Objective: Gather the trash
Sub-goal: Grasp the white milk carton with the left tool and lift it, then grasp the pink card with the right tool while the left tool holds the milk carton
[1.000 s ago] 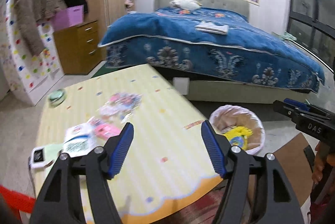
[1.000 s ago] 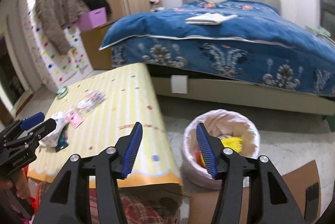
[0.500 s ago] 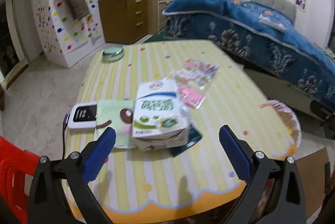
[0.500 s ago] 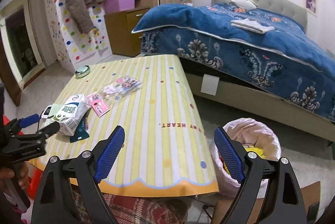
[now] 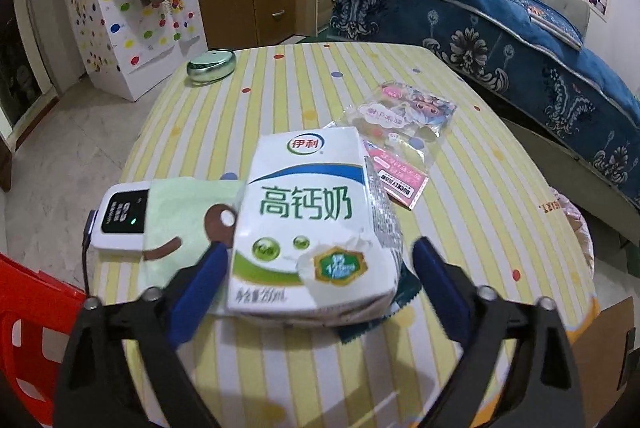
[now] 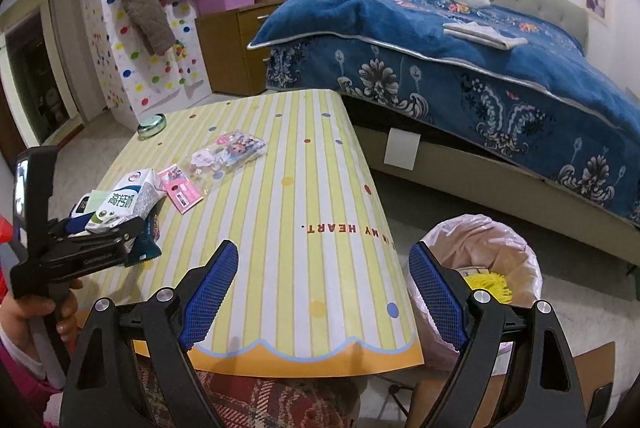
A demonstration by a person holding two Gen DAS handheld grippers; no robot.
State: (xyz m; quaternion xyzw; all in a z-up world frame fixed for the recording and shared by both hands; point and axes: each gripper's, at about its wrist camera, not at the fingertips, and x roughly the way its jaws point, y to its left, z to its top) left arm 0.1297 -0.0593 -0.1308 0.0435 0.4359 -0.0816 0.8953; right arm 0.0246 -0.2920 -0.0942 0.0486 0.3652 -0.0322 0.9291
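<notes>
Your left gripper (image 5: 316, 270) gaped wide around the milk carton (image 5: 310, 216), not clamping it. Your right gripper (image 6: 324, 292) hung open, empty

The table (image 5: 280, 95) is covered in yellow and white stripes with scattered coloured dots and an orange scalloped border. The milk carton (image 5: 308, 220) is white with green lettering and a blue band. The wrapper (image 5: 400, 175) beside it is pink. The bin liner (image 6: 480, 240) is pale pink. The bedspread (image 6: 460, 67) is blue with a floral pattern. Gripper pads (image 6: 210, 292) are blue.
</notes>
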